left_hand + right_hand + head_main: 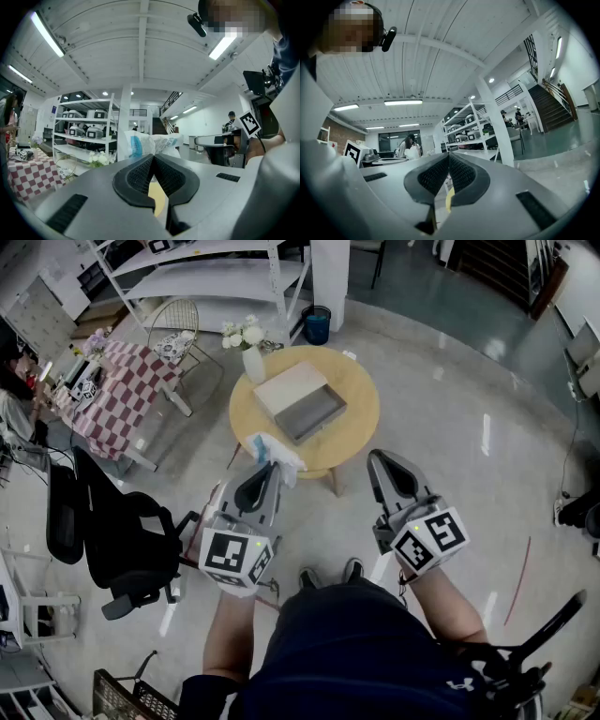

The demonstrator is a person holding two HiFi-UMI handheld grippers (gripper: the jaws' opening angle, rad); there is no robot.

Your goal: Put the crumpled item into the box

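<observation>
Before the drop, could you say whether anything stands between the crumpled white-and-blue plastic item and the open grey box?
Nothing visible does. The left gripper holds the crumpled white-and-blue plastic item at the round wooden table's near edge; only bare tabletop separates it from the open grey box. The white vase stands aside.

— Home or workplace?
— Workplace: an open lab hall. Tall white metal shelving [216,282] upper left, black swivel office chair [127,540] at left, polished grey floor [450,362], long ceiling strip lights [47,33].
</observation>
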